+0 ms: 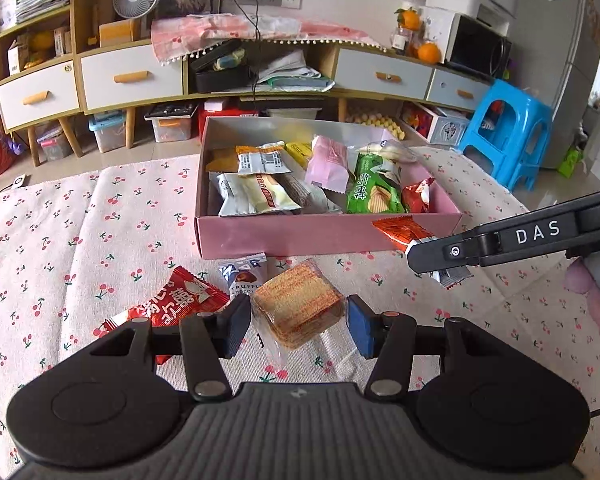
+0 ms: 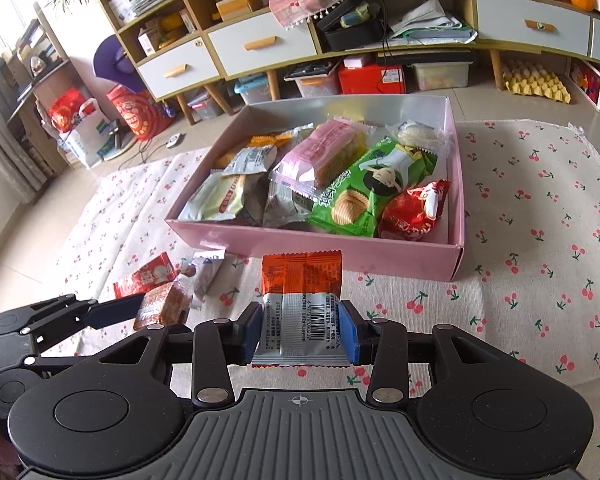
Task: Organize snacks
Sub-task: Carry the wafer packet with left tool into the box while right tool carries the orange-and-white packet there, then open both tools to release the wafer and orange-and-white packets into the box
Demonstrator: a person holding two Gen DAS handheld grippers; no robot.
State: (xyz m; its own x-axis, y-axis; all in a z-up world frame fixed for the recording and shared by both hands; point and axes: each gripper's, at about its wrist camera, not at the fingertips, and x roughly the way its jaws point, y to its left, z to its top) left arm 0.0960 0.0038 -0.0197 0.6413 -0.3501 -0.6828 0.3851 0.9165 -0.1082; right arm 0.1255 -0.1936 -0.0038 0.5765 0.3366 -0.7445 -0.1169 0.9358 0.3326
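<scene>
Fingers of the left gripper [image 1: 298, 326] pinch a clear-wrapped wafer cake [image 1: 298, 306] from both sides, its brown layered block sitting squarely between the pads. Fingers of the right gripper [image 2: 302, 332] are pressed onto an orange-and-silver snack packet [image 2: 300, 300], gripping its silver barcode end while the orange end sticks out forward past the tips. Both packets look lifted clear of the cherry-print cloth [image 1: 80, 220] that lies under everything; whether this covers a tabletop or the floor cannot be told. Just left of the left fingers, lying on the cloth, is a red snack packet [image 1: 176, 300], and just beyond their tips a small blue-and-white chocolate packet [image 1: 244, 274]. From the left wrist view the right gripper reaches in from the right, ahead of the left fingers, with its packet hanging near the front right corner of the box. Ahead of both pairs of fingers stands an open pink box [image 1: 284, 236], its near wall facing them. Inside it are many snacks: a green crisp bag [image 2: 370, 196] toward the right, a red packet [image 2: 414, 210] in the near right corner, a pink-wrapped cake [image 2: 324, 152] in the middle, and pale grey and white packets [image 2: 224, 196] on the left. Farther beyond the box runs a long wooden sideboard [image 1: 132, 76] with white drawers, and a blue plastic stool [image 1: 508, 128] stands off to the right.
</scene>
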